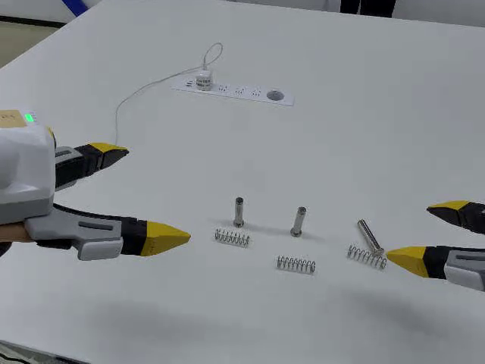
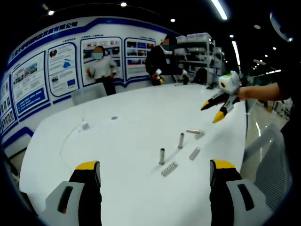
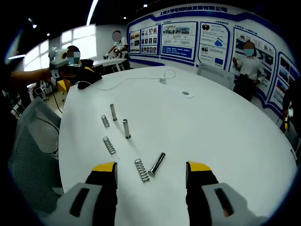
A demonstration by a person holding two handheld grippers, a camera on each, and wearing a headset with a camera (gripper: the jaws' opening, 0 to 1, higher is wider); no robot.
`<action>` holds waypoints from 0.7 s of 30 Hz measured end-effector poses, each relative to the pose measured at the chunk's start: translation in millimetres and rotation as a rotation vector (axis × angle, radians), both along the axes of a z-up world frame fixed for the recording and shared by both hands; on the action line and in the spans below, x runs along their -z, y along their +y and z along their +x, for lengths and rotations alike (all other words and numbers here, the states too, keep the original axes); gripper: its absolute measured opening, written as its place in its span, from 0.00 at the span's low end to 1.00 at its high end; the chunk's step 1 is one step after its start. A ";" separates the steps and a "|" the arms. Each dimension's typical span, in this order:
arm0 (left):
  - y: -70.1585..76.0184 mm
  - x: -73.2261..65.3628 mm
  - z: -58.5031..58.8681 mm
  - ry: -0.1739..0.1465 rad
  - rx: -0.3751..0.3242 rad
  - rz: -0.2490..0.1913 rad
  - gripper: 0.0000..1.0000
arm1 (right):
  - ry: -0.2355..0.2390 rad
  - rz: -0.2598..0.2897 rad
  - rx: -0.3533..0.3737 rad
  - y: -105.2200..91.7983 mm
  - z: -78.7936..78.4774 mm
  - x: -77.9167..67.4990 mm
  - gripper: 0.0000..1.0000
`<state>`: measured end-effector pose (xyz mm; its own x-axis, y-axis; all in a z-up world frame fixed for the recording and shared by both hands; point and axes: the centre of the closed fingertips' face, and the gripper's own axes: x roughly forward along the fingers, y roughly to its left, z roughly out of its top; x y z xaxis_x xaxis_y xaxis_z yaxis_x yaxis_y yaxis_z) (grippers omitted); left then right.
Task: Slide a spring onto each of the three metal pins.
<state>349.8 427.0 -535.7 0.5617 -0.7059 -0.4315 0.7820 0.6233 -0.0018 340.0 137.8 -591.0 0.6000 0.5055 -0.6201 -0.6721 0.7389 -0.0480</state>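
The lying pin (image 1: 370, 236) rests on its side on the white table (image 1: 364, 129), just ahead of the right gripper (image 1: 424, 231). The right spring (image 1: 367, 257) lies against the pin's near side, its end just beside the tip of the lower finger; I cannot tell whether they touch. The centre pin (image 1: 298, 221) stands upright, between the two grippers' fingers, and the centre spring (image 1: 295, 264) lies flat just in front of it. The left pin (image 1: 239, 212) also stands upright, closer to the left gripper (image 1: 148, 196), and the left spring (image 1: 232, 238) lies at its base, near the tip of that gripper's lower finger. All three pins are bare. The fingers of both grippers are spread wide apart and hold nothing. Well beyond the fingers, past the pins, a white power strip (image 1: 231, 89) lies flat with a plug (image 1: 203, 80) in it and a thin white cable (image 1: 144, 95) trailing across the table.
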 end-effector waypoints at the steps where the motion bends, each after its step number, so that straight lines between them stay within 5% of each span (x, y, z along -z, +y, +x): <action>1: 0.3 -0.1 0.2 0.000 -0.001 -0.001 0.99 | 0.003 -0.003 0.000 0.5 0.8 1.0 0.58; 21: 13.2 9.5 -2.4 0.024 -0.030 0.002 0.98 | 0.069 -0.052 0.018 15.7 31.0 32.5 0.43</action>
<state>347.4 440.2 -545.2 0.5723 -0.6880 -0.4462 0.7624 0.6468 -0.0195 370.9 153.5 -623.5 0.5635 0.4614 -0.6853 -0.6621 0.7483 -0.0406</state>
